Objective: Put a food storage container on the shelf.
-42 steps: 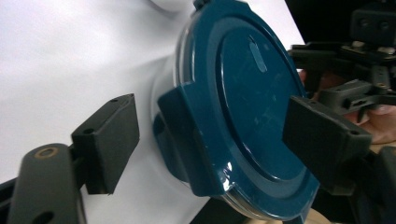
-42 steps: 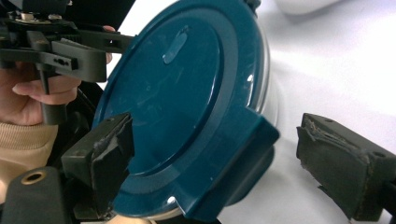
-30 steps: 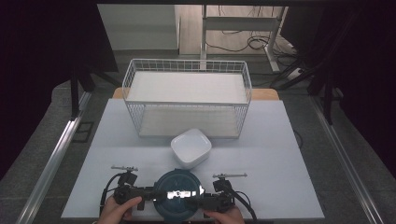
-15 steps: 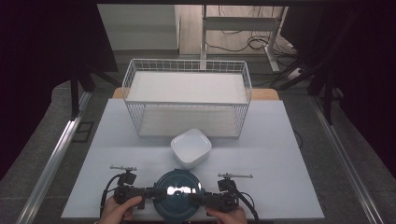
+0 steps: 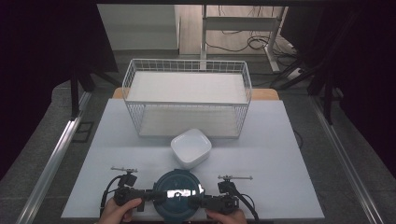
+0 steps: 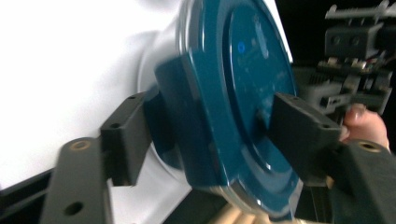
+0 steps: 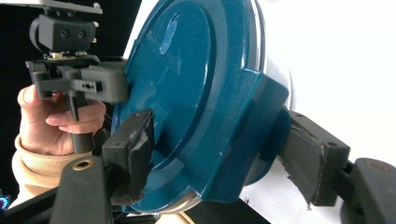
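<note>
A dark teal round lidded container (image 5: pixel 178 193) is at the table's near edge, between my two grippers. My left gripper (image 5: pixel 156 196) is shut on its left side lug. In the left gripper view, one jaw presses the lid top and the other sits under the lug of the container (image 6: pixel 233 93), so that the left gripper (image 6: pixel 212 133) clamps it. My right gripper (image 5: pixel 196 203) is shut the same way on the right lug, and the right gripper view shows the right gripper (image 7: pixel 219 151) around the container (image 7: pixel 187 70). Whether the container rests on the table I cannot tell.
A white square bowl (image 5: pixel 191 148) stands just beyond the container. Behind it a white wire basket (image 5: pixel 187 100) takes up the table's far middle. White table top (image 5: pixel 280 158) lies to the left and right. The person's hands (image 5: pixel 119 212) hold the grippers at the near edge.
Both grippers and the teal container have shifted slightly toward the near edge. The hold on the container is unchanged, and the bowl and basket have not moved.
</note>
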`<state>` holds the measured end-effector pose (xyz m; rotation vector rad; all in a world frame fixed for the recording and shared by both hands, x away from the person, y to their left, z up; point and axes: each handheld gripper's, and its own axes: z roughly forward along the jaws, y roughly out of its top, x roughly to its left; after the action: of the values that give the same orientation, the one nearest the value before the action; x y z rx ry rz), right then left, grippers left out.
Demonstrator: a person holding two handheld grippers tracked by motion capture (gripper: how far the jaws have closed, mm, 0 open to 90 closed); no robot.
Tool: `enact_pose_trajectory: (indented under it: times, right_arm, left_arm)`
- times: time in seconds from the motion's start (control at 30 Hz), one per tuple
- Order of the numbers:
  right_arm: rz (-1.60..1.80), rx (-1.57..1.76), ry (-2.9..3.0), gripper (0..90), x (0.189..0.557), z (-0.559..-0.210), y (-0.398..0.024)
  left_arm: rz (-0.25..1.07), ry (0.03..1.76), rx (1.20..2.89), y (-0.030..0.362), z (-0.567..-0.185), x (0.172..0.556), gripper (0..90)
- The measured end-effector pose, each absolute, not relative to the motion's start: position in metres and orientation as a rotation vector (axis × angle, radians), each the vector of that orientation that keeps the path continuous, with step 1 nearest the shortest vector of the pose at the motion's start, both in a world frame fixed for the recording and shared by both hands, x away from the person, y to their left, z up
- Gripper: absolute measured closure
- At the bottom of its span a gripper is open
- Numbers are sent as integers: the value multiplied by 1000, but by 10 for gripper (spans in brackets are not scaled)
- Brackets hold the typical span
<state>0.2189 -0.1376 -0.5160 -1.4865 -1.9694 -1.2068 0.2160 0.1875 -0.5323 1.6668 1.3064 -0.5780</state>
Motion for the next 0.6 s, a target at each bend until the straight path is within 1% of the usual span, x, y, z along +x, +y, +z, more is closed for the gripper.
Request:
enact_pose_trajectory:
  times: [0.3,0.33,0.43,0.6]
  right_arm:
    - [-1209,-1527,-1926,353,219,-515,-140]
    - [-1220,-1539,-1913,375,218,-514,-140]
    - [-1232,-1540,-1901,394,217,-514,-141]
    - [-1262,-1539,-1906,420,216,-511,-140]
  left_arm:
    - [-548,1353,1649,186,-527,213,319]
    - [-549,1353,1651,187,-527,212,333]
    - [-527,1362,1629,189,-524,211,360]
    - [-494,1374,1616,191,-519,209,371]
